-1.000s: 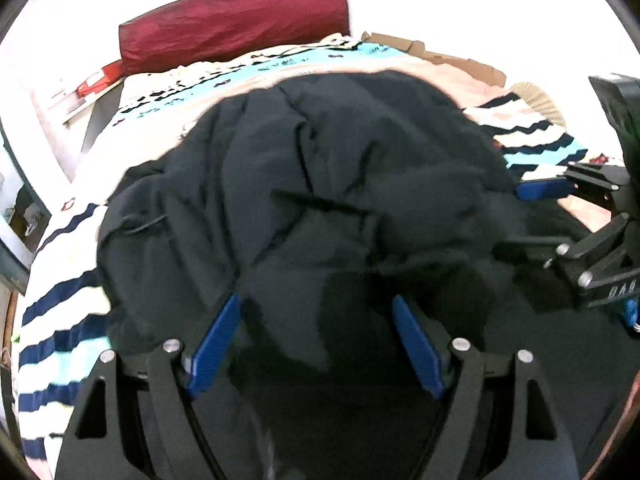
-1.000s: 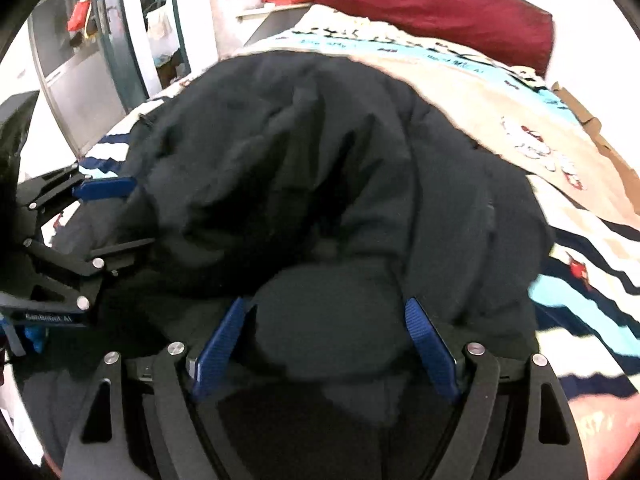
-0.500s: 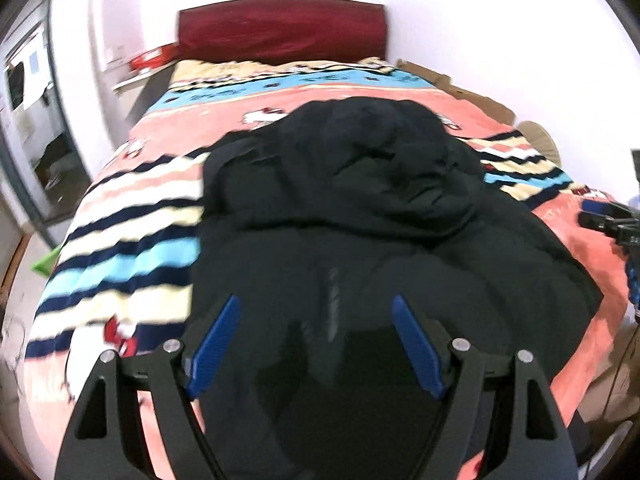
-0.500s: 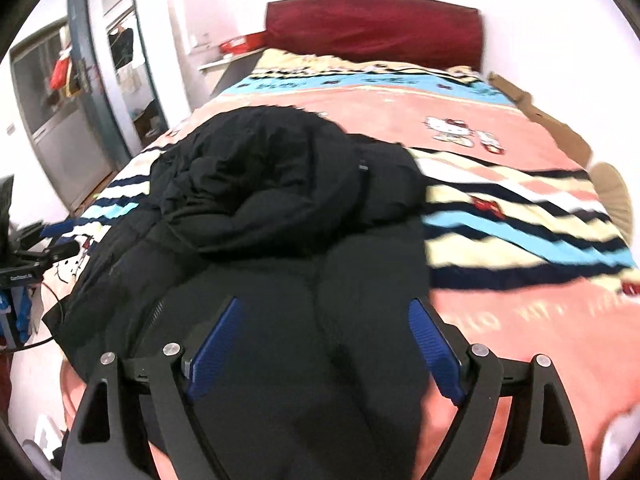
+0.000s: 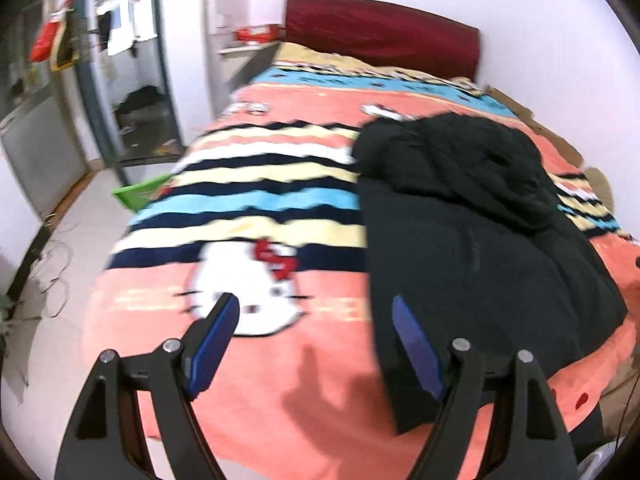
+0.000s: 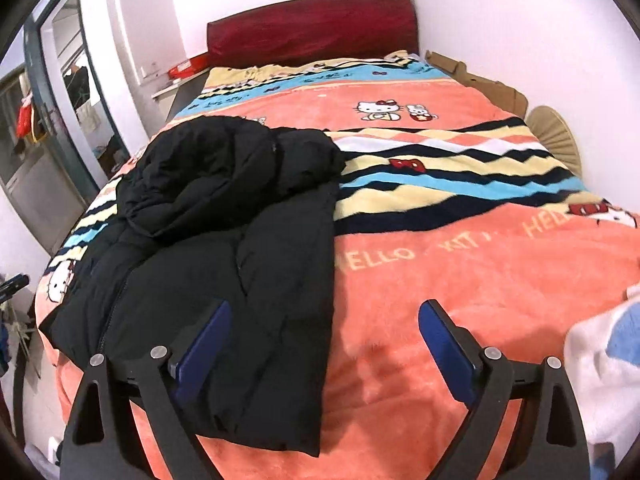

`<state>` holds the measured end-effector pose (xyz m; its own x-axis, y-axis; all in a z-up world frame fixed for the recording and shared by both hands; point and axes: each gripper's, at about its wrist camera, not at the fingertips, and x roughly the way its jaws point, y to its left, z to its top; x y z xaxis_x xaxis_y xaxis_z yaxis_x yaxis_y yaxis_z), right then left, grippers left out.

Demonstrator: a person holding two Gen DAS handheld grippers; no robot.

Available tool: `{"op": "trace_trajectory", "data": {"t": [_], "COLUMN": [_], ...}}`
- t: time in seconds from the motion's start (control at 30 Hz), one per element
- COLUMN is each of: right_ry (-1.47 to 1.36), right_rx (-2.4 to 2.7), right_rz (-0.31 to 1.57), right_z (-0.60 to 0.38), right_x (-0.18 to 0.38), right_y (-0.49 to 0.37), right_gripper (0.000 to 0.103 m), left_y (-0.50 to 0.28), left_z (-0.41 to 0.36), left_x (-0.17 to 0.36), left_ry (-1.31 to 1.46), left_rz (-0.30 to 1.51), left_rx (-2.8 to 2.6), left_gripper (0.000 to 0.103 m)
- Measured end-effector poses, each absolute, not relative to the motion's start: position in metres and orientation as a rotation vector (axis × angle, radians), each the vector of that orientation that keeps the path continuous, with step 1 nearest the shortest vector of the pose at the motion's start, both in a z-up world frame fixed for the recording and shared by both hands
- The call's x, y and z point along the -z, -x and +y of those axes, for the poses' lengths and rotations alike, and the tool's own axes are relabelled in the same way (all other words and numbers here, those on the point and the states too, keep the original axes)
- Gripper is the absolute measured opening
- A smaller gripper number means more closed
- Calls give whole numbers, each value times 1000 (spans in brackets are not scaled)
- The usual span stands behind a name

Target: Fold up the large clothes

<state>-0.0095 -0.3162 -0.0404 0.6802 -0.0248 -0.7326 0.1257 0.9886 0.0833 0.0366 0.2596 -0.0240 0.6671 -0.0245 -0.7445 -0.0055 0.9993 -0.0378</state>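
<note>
Both tongs off the coat and pulled back from the bed

The black padded coat (image 6: 224,240) now lies released on the bed (image 6: 460,280), top bunched over its body; a second ago both views were filled with it up close, so this fold looks laid down. The right tongs (image 6: 325,334) have just been opening and stand wide with nothing between; the left tongs (image 5: 316,332) are also apart, empty, above the blanket beside the coat.

Black jacket (image 6: 224,240) lies folded on blanket (image 6: 460,280).
</note>
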Motion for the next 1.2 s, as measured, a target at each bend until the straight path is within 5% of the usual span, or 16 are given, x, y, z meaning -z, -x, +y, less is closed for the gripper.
{"op": "trace_trajectory", "data": {"t": [0.2, 0.57, 1.2], "right_ry": [-159, -216, -436], "right_rx": [52, -15, -162], "right_rz": [852, 965, 1139], "right_z": [-316, -308, -319], "right_x": [55, 95, 154], "right_y": [4, -5, -35], "right_gripper": [97, 102, 103], "left_y": [-24, -59, -80], "left_z": [293, 233, 206], "left_x": [23, 122, 175], "left_ry": [126, 500, 749], "left_rz": [878, 992, 1064], "left_rx": [19, 301, 497], "left_gripper": [78, 78, 78]}}
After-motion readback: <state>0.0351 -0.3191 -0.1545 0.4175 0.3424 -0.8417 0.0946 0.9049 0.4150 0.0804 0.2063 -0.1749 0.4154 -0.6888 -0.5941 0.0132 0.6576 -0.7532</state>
